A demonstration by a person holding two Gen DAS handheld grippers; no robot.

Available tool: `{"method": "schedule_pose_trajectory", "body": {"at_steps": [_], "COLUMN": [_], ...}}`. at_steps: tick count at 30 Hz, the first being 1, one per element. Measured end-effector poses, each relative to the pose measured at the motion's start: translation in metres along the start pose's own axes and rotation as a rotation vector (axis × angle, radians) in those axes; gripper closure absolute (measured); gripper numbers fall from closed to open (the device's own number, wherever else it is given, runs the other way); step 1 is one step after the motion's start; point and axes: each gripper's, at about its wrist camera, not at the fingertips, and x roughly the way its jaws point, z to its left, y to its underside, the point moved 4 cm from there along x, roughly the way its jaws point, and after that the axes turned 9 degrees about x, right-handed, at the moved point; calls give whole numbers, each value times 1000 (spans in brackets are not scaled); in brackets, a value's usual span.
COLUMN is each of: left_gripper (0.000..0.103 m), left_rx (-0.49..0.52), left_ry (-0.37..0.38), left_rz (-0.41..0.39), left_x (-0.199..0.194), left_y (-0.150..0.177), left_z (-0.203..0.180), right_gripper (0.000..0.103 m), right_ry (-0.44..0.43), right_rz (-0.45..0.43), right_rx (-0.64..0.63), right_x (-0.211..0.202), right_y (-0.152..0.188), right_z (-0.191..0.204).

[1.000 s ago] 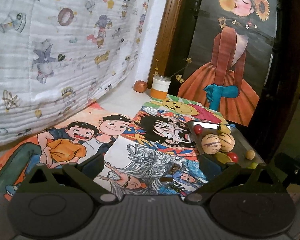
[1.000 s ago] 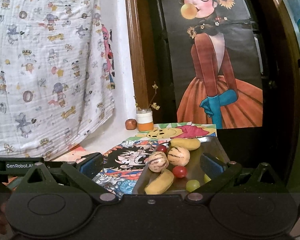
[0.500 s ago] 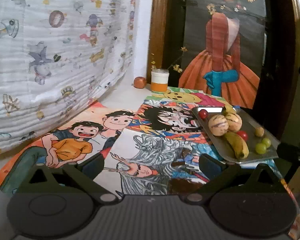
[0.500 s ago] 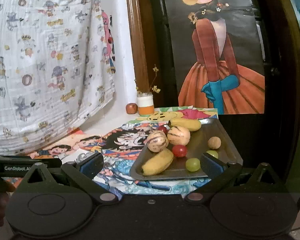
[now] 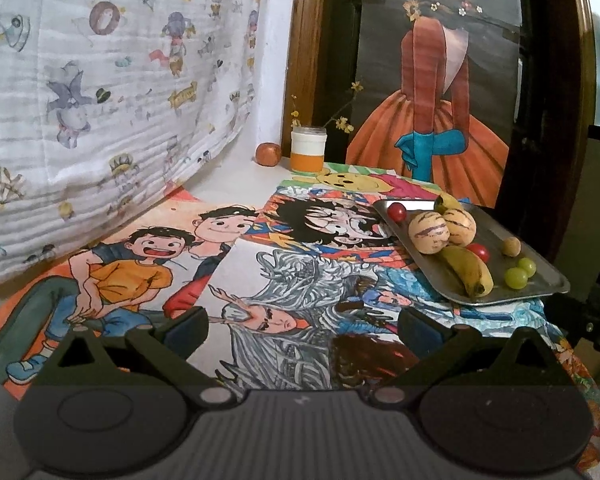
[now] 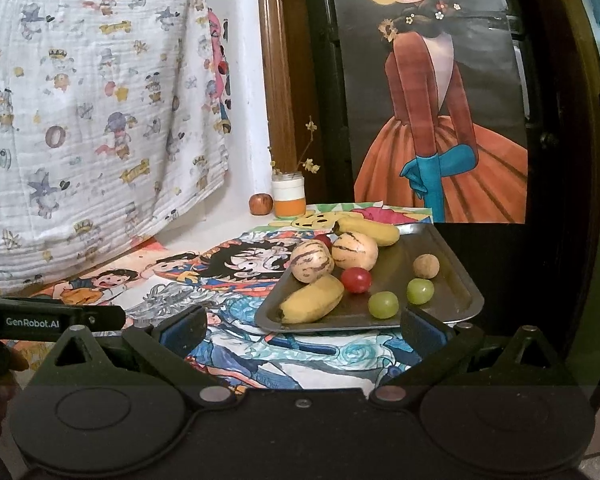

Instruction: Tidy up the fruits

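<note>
A metal tray (image 6: 456, 276) (image 5: 548, 276) at the table's right edge holds two bananas (image 6: 314, 300), two striped pepino melons (image 6: 312, 260), two red cherry tomatoes (image 6: 356, 279), two green grapes (image 6: 383, 304) and a walnut (image 6: 426, 266). My right gripper (image 6: 304, 330) is open and empty, just short of the tray's near edge. My left gripper (image 5: 304, 326) is open and empty over the cartoon mat, left of the tray. The left tool also shows in the right wrist view (image 6: 52, 320).
Cartoon posters (image 5: 148, 256) cover the table. A small apple-like fruit (image 5: 268, 154) and a white and orange jar (image 5: 308, 154) with dried flowers stand at the back. A printed cloth (image 5: 100, 80) hangs at left. A painted panel (image 5: 432, 100) stands behind the tray.
Both grippers have risen and pulled back a little, so the whole tray shows more fully in both views. Both stay open and empty.
</note>
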Motion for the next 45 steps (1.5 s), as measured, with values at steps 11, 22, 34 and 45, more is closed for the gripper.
{"method": "schedule_pose_trajectory", "body": {"at_steps": [11,22,34,45], "left_gripper": [0,0,0,0], "left_rx": [10,8,6,5], "left_ry": [7,2,2,1], "left_rz": [7,16,19,20], "left_x": [0,2,3,3], "left_y": [1,3,4,3], "left_z": [-2,-1,1,1], "right_gripper": [0,0,0,0], "right_ry": [18,23,23,22], "right_rz": [19,37,42,43], "right_rx": [15,10,2,-1], "right_x": [4,8,8,9], "right_y": [1,3,5,7], "right_z": [-2,-3,-2,-2]}}
